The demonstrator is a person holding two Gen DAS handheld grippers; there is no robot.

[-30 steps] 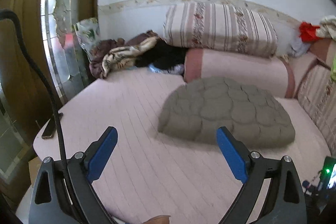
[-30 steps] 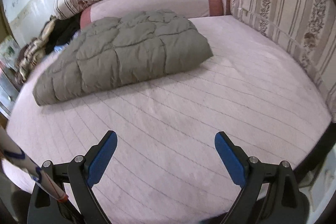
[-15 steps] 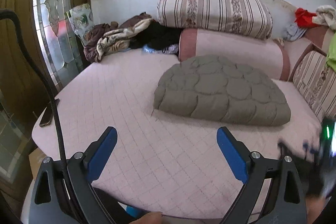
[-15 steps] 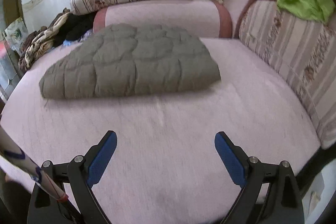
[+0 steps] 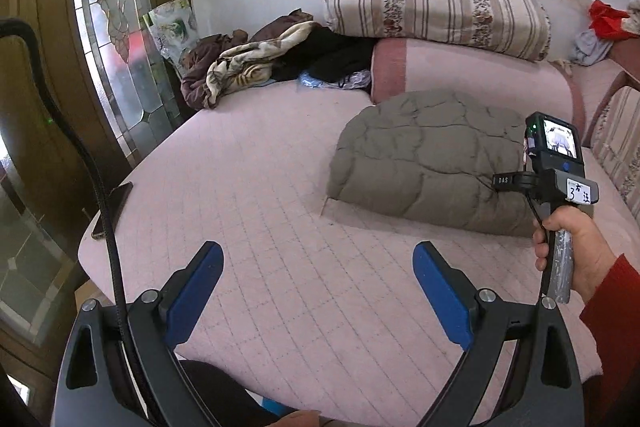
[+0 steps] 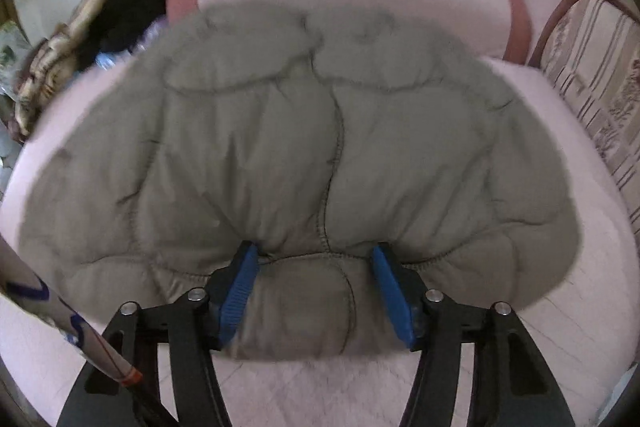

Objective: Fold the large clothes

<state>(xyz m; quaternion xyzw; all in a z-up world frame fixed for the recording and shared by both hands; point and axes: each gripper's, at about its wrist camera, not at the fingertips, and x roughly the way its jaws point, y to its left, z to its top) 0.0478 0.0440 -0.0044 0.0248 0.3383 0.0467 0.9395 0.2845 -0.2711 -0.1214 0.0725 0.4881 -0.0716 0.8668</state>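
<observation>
Right claw (image 6: 316, 287) moved from above bare bed (image 6: 320, 387) up to grey quilted jacket (image 6: 304, 147); jaws just been closing, near edge of jacket now bunched between blue pads (image 6: 238, 287). In left wrist view, right hand (image 5: 576, 251) and its claw handle came into sight beside jacket (image 5: 424, 155). Jacket edge puckered where pinched.

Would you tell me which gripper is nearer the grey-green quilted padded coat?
Right. The right gripper has just been closing, its pads pinching the coat's near edge. The left gripper hangs open over bare pink mattress, short of it.
</observation>
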